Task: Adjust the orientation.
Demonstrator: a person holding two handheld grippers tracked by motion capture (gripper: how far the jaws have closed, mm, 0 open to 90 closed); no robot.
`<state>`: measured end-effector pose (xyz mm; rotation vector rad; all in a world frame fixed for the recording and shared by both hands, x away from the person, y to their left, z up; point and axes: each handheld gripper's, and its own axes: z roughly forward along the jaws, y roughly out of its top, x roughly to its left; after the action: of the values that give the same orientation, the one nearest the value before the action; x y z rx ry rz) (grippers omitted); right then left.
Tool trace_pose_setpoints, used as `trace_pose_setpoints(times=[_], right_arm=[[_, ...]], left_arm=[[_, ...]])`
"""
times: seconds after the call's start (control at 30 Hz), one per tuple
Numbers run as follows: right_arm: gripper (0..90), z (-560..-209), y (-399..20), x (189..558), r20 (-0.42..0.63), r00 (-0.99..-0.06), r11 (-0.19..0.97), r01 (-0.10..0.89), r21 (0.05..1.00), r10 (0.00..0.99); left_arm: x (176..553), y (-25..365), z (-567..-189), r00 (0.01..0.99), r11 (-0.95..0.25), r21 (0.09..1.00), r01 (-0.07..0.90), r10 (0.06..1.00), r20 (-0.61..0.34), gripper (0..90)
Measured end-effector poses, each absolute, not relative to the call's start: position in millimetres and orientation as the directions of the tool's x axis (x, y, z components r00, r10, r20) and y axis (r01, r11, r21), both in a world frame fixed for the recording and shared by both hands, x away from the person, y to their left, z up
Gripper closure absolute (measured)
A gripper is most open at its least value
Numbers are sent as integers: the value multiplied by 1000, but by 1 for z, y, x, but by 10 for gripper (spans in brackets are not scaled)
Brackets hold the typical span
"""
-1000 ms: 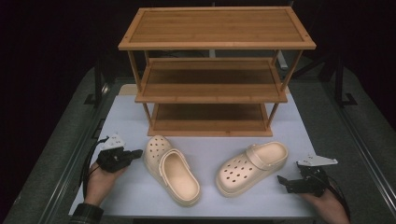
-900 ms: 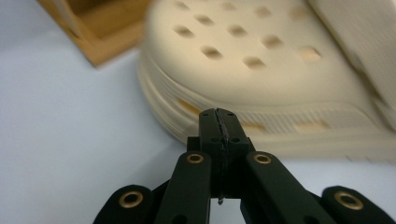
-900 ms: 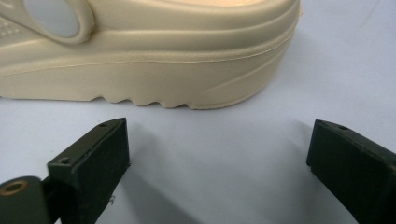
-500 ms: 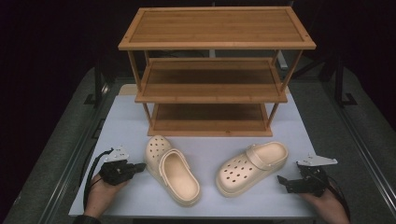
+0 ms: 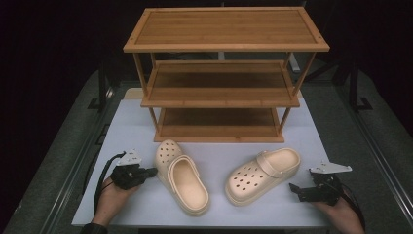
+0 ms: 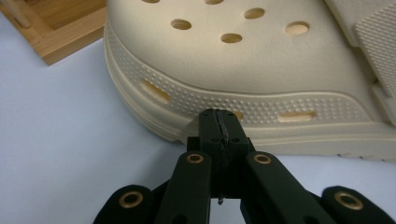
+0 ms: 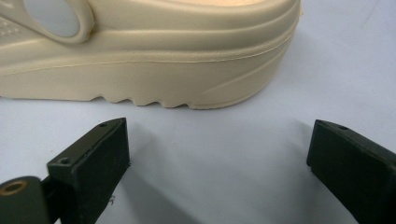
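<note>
my left claw pinched together, tips right at the left beige clog's toe side, my right claw spread wide just right of the other clog, bamboo shoe rack at the far side

Cream clogs — dotted with holes, pebbled sides — on a white counter; brown wooden rack, black claws.

Left clog: heel and strap cut off at the left gripper view's right edge. Right clog: upper and toe cropped (top, left) in the right gripper view. Forearms: cut by the high view's bottom edge.
</note>
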<state>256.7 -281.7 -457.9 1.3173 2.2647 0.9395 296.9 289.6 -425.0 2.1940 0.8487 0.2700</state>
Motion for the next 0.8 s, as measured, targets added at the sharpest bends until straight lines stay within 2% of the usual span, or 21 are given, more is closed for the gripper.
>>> trace_pose_setpoints(times=[0.8], right_arm=[[54, -458, -282, 257, 26, -503, 345, 628, 698, 864]], left_arm=[[326, 259, -426, 777, -506, 718, 477, 625, -76, 900]])
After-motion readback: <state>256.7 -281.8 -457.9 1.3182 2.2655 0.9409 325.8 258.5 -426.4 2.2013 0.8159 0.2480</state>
